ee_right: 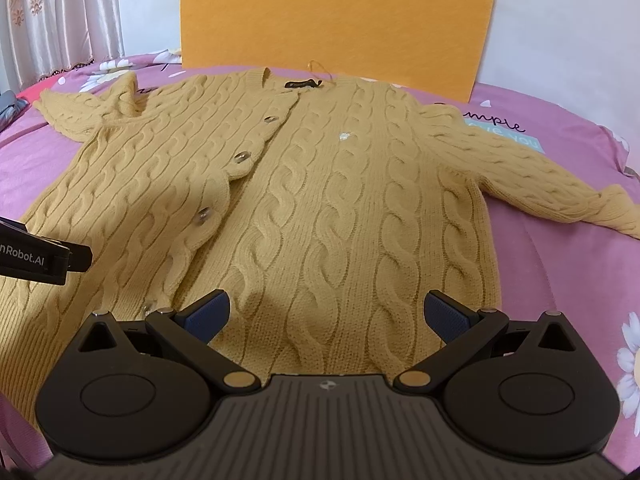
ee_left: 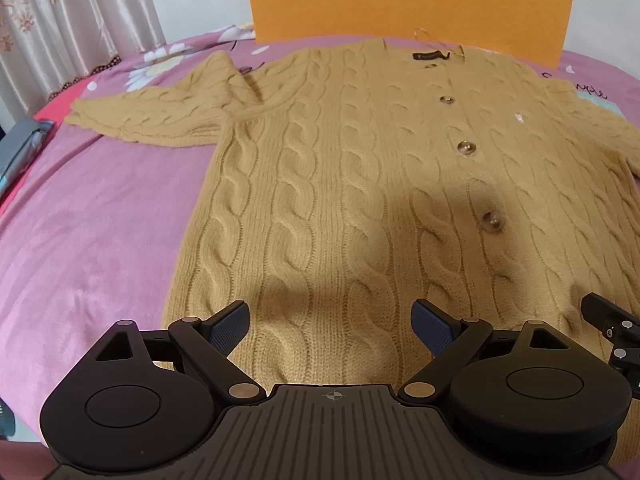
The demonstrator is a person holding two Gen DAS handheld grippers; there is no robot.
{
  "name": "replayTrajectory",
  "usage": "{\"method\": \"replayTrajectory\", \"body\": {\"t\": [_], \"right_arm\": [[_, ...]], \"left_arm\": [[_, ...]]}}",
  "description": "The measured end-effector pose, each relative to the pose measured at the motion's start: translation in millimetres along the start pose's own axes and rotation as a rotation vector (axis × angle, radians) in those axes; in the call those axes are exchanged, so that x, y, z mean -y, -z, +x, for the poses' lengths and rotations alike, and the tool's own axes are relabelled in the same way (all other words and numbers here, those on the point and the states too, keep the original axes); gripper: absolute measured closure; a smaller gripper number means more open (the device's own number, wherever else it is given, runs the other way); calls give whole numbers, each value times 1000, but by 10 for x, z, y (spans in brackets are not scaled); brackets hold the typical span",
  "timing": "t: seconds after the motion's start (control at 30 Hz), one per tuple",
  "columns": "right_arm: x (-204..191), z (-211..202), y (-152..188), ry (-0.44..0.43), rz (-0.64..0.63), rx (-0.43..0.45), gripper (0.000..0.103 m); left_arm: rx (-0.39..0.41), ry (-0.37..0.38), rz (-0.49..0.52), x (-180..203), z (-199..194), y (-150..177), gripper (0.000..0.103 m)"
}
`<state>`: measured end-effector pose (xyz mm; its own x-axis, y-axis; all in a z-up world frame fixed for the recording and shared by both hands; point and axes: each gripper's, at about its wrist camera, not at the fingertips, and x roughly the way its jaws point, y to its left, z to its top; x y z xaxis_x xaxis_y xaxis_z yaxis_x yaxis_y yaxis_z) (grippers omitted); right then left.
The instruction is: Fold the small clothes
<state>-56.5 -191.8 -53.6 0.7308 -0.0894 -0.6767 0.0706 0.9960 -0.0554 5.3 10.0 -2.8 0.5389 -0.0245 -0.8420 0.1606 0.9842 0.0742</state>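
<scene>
A mustard cable-knit cardigan (ee_left: 340, 168) lies flat and buttoned on the pink bed sheet (ee_left: 100, 220), collar at the far side, hem toward me. Its left sleeve (ee_left: 152, 116) lies bent out to the left; its right sleeve (ee_right: 532, 168) stretches out to the right. My left gripper (ee_left: 330, 320) is open and empty over the left part of the hem. My right gripper (ee_right: 326, 314) is open and empty over the right part of the hem. The cardigan (ee_right: 320, 200) fills the right wrist view too.
An orange board (ee_left: 408, 0) stands upright behind the collar against the wall. Curtains (ee_left: 60, 20) hang at the far left. A grey object (ee_left: 20, 148) lies at the bed's left edge. The other gripper's body (ee_right: 36, 252) shows at the left of the right wrist view.
</scene>
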Motion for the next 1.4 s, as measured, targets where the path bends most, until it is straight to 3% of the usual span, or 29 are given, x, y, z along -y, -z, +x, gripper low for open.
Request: {"method": "replayTrajectory", "body": {"t": [0.63,1.4], "right_arm": [[-31,2,-6,-1,-5,-1,0],[63,107,-44,-73,60,8,0]], "left_arm": [[2,-2,-5,-5,-5,-3,0],[15,-20,6,30,101,-141,0]]}}
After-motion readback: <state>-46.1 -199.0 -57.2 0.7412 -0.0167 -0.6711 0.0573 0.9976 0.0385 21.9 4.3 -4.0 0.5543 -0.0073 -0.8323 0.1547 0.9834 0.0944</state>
